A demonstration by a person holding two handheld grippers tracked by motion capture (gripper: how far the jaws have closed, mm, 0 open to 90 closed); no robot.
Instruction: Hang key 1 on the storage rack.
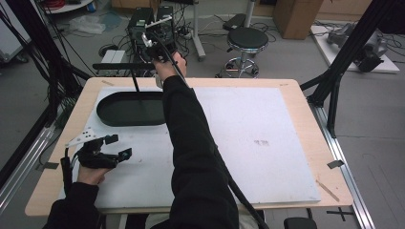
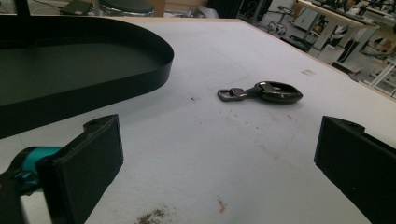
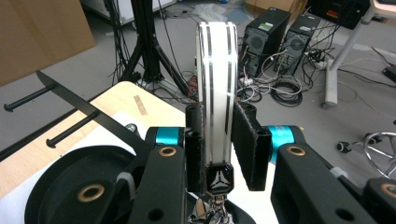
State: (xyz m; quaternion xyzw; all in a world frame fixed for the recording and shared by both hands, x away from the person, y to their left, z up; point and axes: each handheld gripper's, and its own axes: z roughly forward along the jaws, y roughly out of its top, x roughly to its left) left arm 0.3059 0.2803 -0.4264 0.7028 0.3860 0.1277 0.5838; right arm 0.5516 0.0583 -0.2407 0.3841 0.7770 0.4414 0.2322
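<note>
My right gripper (image 3: 218, 140) is clamped on the white strap (image 3: 215, 79), held up over the rack (image 3: 70, 105) past the table's far edge — hanging step. Next: hook it on a peg. Left gripper (image 2: 215, 158) wide open, empty, near the key fob (image 2: 261, 92) by the tray (image 2: 84, 70).

White strap (image 3: 215, 93) with two dark stripes and a black emblem end — stood upright, clamped between black jaws. Dark metal key fob (image 2: 268, 92) with clasp — lay flat on white mat.
</note>
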